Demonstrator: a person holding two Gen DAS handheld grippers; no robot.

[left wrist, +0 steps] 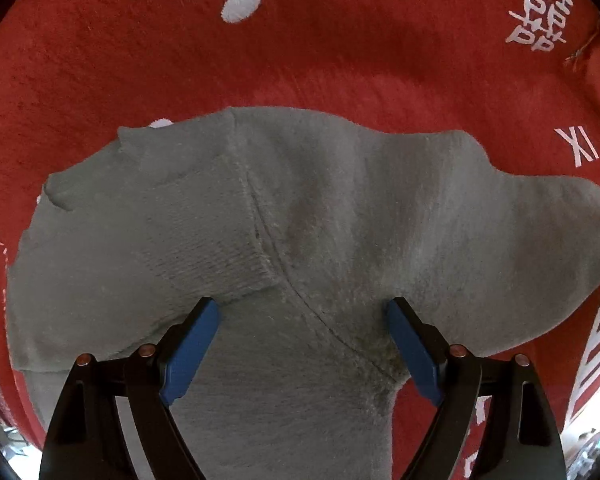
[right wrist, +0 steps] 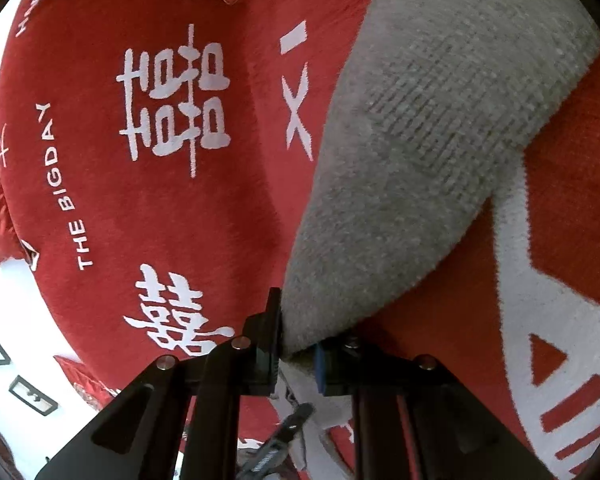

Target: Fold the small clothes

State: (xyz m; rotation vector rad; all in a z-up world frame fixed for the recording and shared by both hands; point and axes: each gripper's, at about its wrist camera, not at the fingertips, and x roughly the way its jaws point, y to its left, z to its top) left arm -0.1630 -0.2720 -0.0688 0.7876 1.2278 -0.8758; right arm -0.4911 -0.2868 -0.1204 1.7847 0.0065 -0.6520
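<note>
A small grey knitted garment [left wrist: 300,220] lies spread on a red blanket with white characters [left wrist: 340,48]. My left gripper [left wrist: 302,312] is open, its blue pads on either side of the garment's near part, just above the cloth. In the right wrist view the same grey garment [right wrist: 420,140] runs up to the right. My right gripper [right wrist: 298,344] is shut on the garment's near corner, with grey cloth pinched between the jaws.
The red blanket [right wrist: 160,200] covers the whole surface and bears white lettering. Its edge drops off at the left in the right wrist view, where a white floor or wall and dark-framed objects [right wrist: 32,396] show.
</note>
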